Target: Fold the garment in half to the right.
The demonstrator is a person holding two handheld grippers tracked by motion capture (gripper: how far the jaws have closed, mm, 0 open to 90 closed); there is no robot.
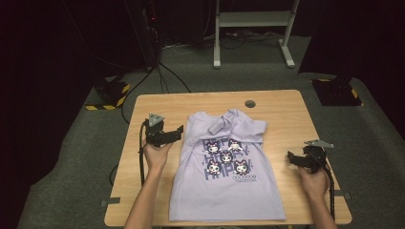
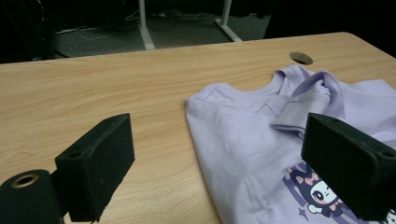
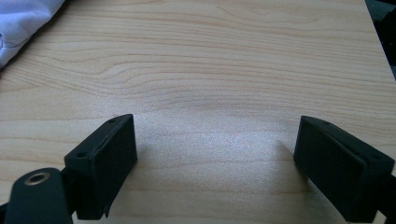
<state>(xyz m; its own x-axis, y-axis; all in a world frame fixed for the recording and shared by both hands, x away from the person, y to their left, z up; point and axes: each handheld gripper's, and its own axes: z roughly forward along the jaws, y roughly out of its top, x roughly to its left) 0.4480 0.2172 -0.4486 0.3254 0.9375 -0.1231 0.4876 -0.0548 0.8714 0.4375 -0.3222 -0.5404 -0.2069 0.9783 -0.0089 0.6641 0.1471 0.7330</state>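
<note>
A lilac T-shirt (image 1: 224, 167) lies at table centre. The right gripper (image 1: 297, 159), jaws apart at four o'clock, hangs over bare wood; the left gripper (image 1: 173, 133), jaws apart at nine o'clock, risks snagging one layer of the sleeve folded over at twelve o'clock (image 1: 220, 125).

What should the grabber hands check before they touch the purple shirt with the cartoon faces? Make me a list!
1. Left gripper jaws open, nothing between them: ok.
2. Right gripper jaws open over bare wood: ok.
3. Purple T-shirt lies printed side up on the wooden table: ok.
4. Shirt fully flat: not ok, one sleeve is folded over near the collar.
5. Left gripper close to the shirt's edge: ok, it sits just beside the shoulder.
6. Right gripper close to the shirt: not ok, it is well off to the side.
</note>
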